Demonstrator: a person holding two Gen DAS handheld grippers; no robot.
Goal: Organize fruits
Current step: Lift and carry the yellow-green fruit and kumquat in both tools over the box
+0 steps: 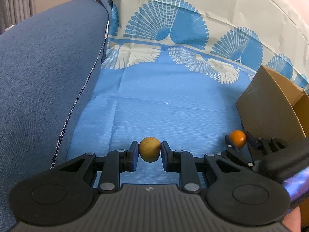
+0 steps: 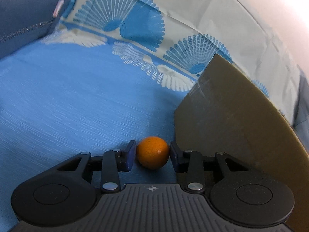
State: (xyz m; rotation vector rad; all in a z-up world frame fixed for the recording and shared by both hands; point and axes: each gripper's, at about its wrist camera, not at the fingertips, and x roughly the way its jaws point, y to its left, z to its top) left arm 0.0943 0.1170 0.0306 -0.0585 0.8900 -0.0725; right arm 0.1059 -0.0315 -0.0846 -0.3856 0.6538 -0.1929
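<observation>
Left wrist view: a yellow-brown fruit point(image 1: 149, 152) sits between the left gripper point(image 1: 149, 154) pads, which are closed in against both its sides, so it looks held just above the blue cloth point(image 1: 154, 104). Off to the right, the right gripper point(image 1: 238, 138) pinches an orange point(image 1: 238, 138) the same way, close beside a cardboard box point(image 1: 266, 104).

Right wrist view: that orange point(image 2: 153, 152) fills the gap between the right gripper point(image 2: 152, 153) pads, both touching it, with the box point(image 2: 231, 116) wall just to its right. Whether either fruit touches the cloth, I cannot tell.

The step in hand appears to be carrying both fruits to the box. To do it well, lift each high enough to clear the box wall before moving sideways, keep the squeeze steady since round fruit can roll out of flat pads, and bring the grippers in one after the other so they do not collide. A blue cushion point(image 1: 42, 73) lies left.
</observation>
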